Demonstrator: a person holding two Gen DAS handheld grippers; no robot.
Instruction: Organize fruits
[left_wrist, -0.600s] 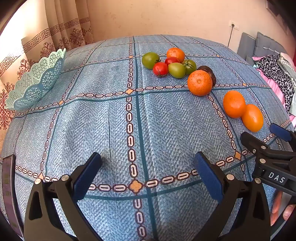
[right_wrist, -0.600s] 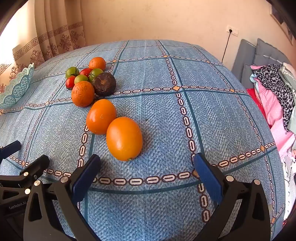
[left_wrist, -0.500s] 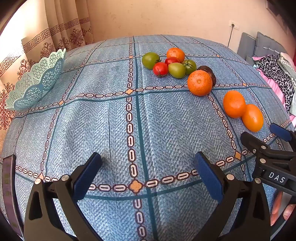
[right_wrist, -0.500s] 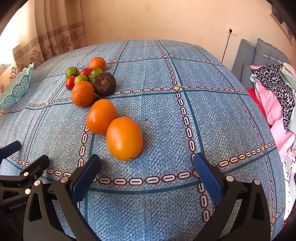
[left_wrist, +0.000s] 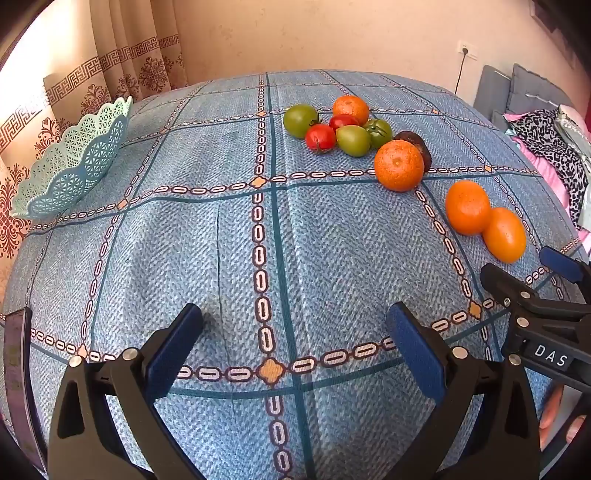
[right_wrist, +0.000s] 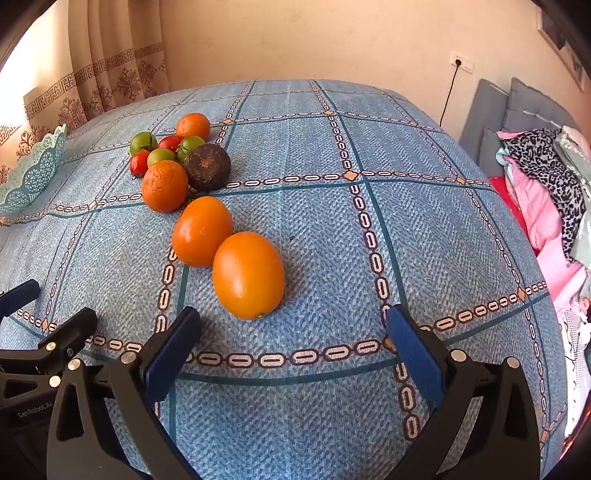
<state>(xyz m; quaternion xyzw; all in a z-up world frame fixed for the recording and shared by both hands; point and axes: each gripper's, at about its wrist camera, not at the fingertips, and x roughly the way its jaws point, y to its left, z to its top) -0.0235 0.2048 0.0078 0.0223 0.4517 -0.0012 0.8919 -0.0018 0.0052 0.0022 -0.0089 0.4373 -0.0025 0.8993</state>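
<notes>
Blue tablecloth (left_wrist: 207, 236), fruit cluster (left_wrist: 343, 129), left tongs (left_wrist: 295, 332) and right tongs (right_wrist: 291, 332) spread wide, empty.

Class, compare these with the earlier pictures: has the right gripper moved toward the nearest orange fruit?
No. In the right wrist view the nearest orange fruit sits at the same spot ahead of the open right gripper, and the tablecloth pattern lines up as before.
</notes>
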